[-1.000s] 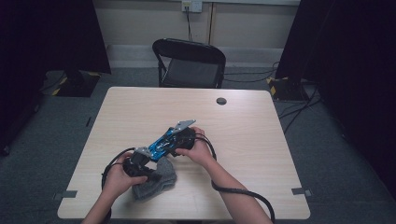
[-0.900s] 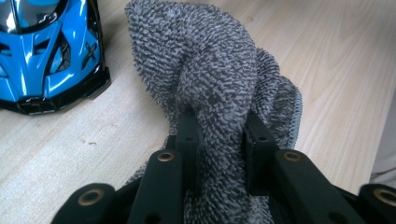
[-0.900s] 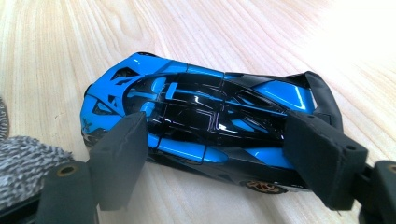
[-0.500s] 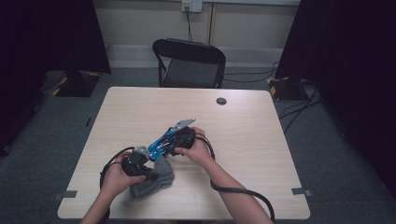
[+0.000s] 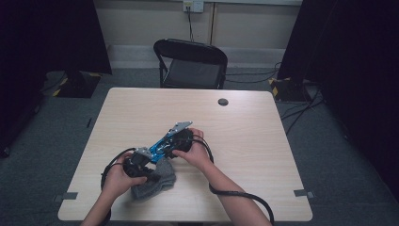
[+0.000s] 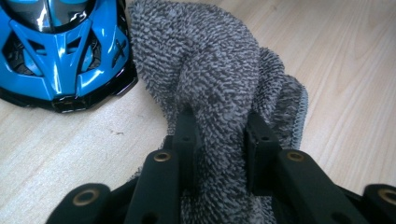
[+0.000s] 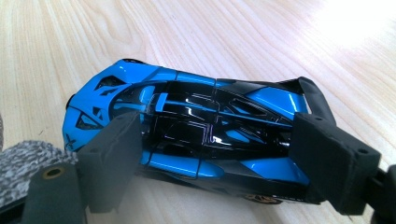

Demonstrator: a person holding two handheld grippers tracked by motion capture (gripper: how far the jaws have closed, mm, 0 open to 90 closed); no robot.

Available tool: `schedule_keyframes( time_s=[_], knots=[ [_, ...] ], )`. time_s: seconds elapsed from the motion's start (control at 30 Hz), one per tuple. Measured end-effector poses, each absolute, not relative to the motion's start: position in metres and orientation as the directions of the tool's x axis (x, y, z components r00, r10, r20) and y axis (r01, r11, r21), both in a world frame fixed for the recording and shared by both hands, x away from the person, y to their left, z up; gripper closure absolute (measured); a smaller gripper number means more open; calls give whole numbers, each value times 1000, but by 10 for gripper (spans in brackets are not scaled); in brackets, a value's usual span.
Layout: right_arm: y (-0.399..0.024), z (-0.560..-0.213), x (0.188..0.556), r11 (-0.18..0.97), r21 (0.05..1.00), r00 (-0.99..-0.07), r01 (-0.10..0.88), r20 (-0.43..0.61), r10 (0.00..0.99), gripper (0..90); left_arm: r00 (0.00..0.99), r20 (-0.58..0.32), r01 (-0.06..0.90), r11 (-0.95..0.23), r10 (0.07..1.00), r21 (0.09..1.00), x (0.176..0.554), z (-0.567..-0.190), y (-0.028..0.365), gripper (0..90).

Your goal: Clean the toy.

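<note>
A blue and black toy car [image 7: 210, 121] lies on the wooden table [image 5: 244, 141]. My right gripper [image 7: 215, 158] is over its rear half, with one jaw by the tail and the other across its middle. The jaws have just been opening and stand wide, with the car between them. A grey knitted cloth [image 6: 215, 70] is bunched next to the car's nose [image 6: 56, 56]. My left gripper [image 6: 219, 135] is shut on a fold of it. In the high view both hands meet near the table's front, the car [image 5: 162, 143] slanting above the cloth [image 5: 157, 181].
A small dark round disc [image 5: 223, 101] sits near the table's far edge. A black folding chair [image 5: 190, 63] stands behind the table. Black cables [image 5: 235, 195] trail from both grippers over the front of the table.
</note>
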State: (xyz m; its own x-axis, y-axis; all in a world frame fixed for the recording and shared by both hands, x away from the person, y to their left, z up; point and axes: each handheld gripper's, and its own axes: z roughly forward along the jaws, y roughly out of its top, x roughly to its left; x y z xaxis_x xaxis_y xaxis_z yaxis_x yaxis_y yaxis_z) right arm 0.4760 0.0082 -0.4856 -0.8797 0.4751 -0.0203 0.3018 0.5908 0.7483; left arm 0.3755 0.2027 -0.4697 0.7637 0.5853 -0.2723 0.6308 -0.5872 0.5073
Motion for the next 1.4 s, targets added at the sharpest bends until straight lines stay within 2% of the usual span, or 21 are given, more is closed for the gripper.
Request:
schedule_keyframes(
  time_s=[0.27,0.43,0.67,0.87,1.1,1.4],
  knots=[
    [8,-485,476,592,745,-876,307,-21,481,184,740,-283,657,-568,610,496,379,-470,208,684],
    [13,-483,476,591,731,-861,342,-9,509,142,748,-278,648,-575,603,499,379,-471,208,685],
    [11,-484,477,595,731,-865,333,-14,501,144,733,-289,666,-565,615,488,381,-471,211,686],
    [11,-485,477,590,736,-866,333,-9,500,147,672,-291,720,-508,682,473,389,-471,223,690],
    [10,-485,477,592,737,-868,328,-12,496,147,589,-237,761,-431,773,484,399,-470,247,709],
    [10,-485,478,590,740,-869,325,-13,495,148,505,-180,778,-355,844,519,405,-470,260,723]
  ],
)
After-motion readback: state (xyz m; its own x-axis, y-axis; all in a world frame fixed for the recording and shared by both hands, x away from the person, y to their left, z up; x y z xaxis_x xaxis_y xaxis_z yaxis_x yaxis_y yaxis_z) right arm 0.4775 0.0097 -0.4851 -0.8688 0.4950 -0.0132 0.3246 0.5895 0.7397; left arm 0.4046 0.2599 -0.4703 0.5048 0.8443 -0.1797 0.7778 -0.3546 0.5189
